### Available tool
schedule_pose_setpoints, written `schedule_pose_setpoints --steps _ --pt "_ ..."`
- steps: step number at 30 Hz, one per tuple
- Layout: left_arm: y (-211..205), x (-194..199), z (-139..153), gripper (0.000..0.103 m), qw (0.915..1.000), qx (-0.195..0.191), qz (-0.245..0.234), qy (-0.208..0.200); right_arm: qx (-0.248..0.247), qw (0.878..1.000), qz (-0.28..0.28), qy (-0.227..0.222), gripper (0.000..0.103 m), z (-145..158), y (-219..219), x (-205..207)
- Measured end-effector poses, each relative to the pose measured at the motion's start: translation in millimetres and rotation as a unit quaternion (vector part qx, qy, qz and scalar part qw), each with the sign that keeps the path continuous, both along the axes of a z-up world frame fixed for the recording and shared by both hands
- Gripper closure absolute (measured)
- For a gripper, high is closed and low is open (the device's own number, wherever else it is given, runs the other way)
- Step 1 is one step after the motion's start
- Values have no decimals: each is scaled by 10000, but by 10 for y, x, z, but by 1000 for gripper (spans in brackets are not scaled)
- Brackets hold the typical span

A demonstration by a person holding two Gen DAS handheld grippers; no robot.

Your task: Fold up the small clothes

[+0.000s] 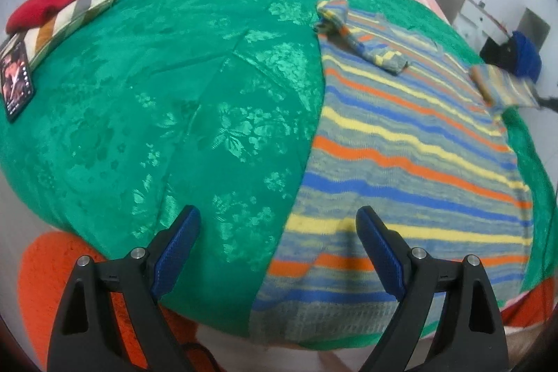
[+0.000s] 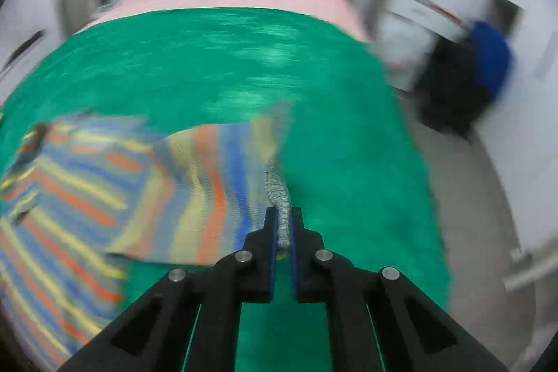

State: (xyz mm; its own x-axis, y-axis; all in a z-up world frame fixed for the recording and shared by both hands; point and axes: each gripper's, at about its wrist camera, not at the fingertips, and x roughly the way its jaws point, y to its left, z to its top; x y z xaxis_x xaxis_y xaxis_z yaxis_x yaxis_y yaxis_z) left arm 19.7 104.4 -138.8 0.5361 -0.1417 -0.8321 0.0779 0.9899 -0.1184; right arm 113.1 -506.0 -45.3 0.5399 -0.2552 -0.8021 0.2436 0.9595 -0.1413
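On a green-covered bed point(image 1: 216, 93), the right tongs point(image 2: 284, 215) are clenched on the grey cuff of a striped sweater point(image 1: 401, 156), lifting that sleeve point(image 2: 209, 190) clear of the cover. The left tongs point(image 1: 279, 225) hang released above the sweater's near hem, gripping nothing. The sweater lies flat ahead of the left tongs, its other sleeve point(image 1: 362, 33) already laid across the chest (loosely, it seems). Judging from this, folding is at an early stage: this sleeve and the body folds remain.
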Motion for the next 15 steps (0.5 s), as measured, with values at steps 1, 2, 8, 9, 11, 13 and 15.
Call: schedule_pose_setpoints --steps 1,2,8,9,11,13,15 --pt "-21 2 -11 11 10000 24 -19 19 -14 9998 -159 70 97 -29 -151 -71" --pt "-40 1 -13 11 10000 54 -36 22 -7 9995 -277 152 97 -74 -272 -142" --pt "-147 -38 -9 11 9993 316 -172 -99 -332 9960 -570 598 98 -471 -458 -434" --pt "-141 -41 -13 12 9993 324 -172 -98 -469 9947 -643 647 98 -502 -501 -500" --pt "-120 -35 -29 12 9994 316 -146 -72 -563 9912 -910 773 98 -626 -638 -625" --pt "-97 -18 -48 12 9995 282 -111 -30 -632 9887 -1048 868 98 -726 -700 -661" --pt "-84 -2 -60 13 9996 269 -97 -1 -555 9874 -1086 1008 98 -811 -731 -681"
